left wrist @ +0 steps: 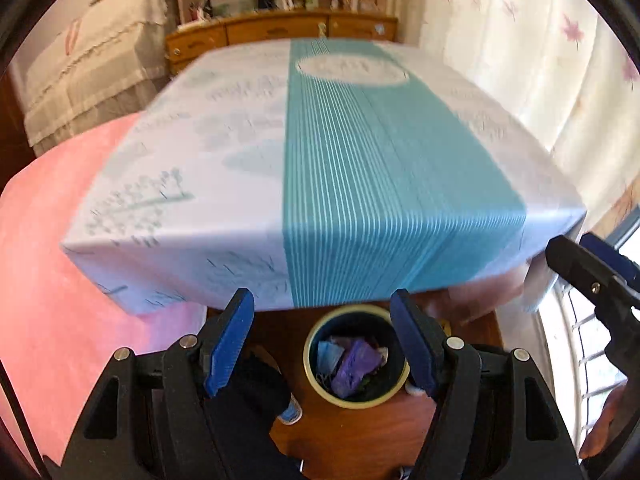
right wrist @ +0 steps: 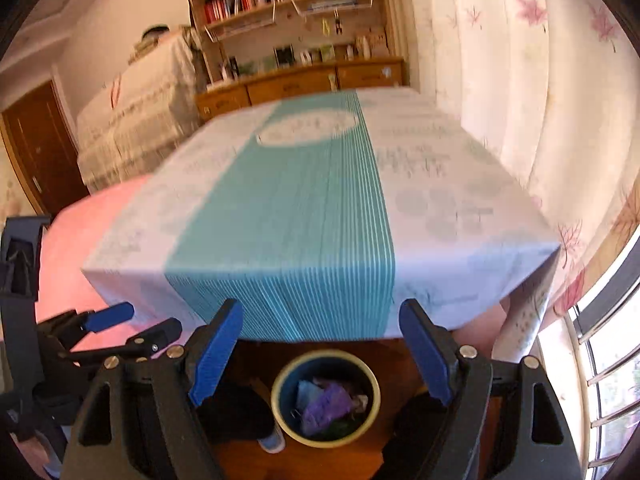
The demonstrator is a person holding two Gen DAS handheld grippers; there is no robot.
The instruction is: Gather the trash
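Observation:
A round trash bin point(left wrist: 356, 356) with a pale rim stands on the wooden floor below both grippers, holding crumpled purple and blue trash point(left wrist: 354, 362). It also shows in the right wrist view point(right wrist: 326, 398). My left gripper point(left wrist: 322, 344) is open and empty, directly above the bin. My right gripper point(right wrist: 320, 354) is open and empty, also above the bin. The right gripper shows at the right edge of the left wrist view point(left wrist: 592, 272), and the left gripper at the left of the right wrist view point(right wrist: 132, 326).
A bed with a white and teal striped cover point(left wrist: 320, 168) fills the space ahead, beside a pink sheet point(left wrist: 60, 260). A dark shoe point(right wrist: 240, 412) lies left of the bin. Curtains point(right wrist: 500, 80), a window, a wooden dresser point(right wrist: 300, 84) and bookshelves stand beyond.

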